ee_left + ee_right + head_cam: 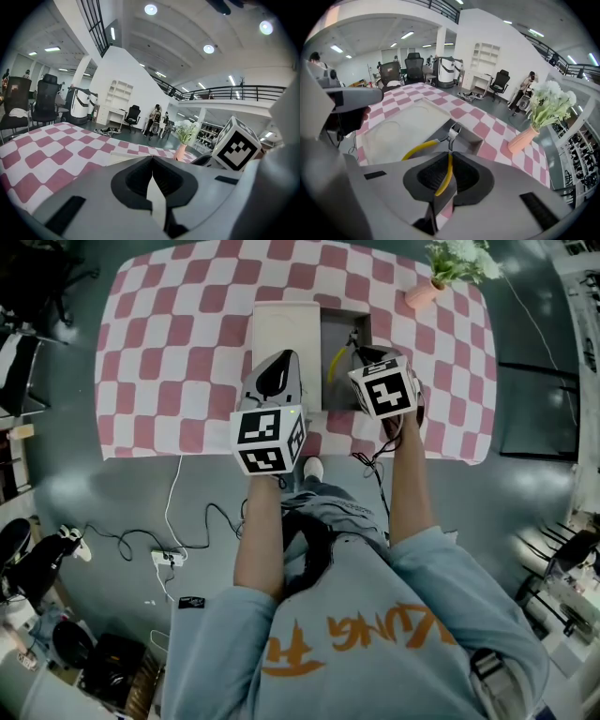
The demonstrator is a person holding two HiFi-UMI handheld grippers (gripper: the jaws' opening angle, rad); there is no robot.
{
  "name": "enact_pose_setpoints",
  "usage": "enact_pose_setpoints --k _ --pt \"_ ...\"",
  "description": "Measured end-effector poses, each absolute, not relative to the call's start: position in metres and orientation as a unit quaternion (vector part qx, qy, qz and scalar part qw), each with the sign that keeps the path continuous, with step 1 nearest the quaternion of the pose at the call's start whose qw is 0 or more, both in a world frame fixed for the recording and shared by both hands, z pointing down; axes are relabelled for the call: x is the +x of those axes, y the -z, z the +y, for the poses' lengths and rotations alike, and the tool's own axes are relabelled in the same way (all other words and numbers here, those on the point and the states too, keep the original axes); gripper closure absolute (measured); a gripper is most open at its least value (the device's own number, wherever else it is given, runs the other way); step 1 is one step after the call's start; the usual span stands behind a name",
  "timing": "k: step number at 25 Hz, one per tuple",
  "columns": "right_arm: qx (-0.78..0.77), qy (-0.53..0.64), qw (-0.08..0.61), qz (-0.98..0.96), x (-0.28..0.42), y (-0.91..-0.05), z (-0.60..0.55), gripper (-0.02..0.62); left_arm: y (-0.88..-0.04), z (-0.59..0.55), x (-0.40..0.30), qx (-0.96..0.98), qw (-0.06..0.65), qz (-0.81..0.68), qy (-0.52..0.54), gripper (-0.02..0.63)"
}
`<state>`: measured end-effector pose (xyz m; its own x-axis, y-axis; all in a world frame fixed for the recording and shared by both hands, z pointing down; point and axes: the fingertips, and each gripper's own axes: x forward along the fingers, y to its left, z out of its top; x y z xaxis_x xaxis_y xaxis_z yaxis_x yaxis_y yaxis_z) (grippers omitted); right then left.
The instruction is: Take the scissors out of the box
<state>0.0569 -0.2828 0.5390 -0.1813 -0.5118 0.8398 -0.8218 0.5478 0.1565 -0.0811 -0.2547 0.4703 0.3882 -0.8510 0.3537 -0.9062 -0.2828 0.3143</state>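
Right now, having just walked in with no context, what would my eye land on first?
The pink-and-white checked tablecloth, then the yellow-handled scissors, clamped by one handle in the right gripper at the open grey box in the table's middle. The left gripper is shut on nothing beside it; a potted plant marks the far right corner.

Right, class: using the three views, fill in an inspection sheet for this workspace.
Surface: table covered by a pink-and-white check cloth.
Job's things: box open, lid lying beside it; yellow-handled scissors over the open box.
Clutter: potted plant at the far right corner.
Grippers: right tongs shut on one scissors handle; left tongs shut, nothing between them.
Cables: white cable and power strip on the floor; black cable hanging below the right tongs.
Surroundings: office chairs, shelving, people far off.
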Motion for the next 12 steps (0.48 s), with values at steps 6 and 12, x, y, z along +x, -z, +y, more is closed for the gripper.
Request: enact_pose_setpoints --k 6,12 --pt "0.467 -0.135 0.389 -0.782 0.058 -0.496 -0.269 0.565 -0.454 -0.241 -0.065 0.803 0.221 -0.552 -0.05 0.586" --pt "0.489 -0.111 0.32 -0.804 0.07 -0.458 -0.249 0.565 -0.436 -0.218 -0.044 0.81 0.198 -0.551 -0.044 0.586"
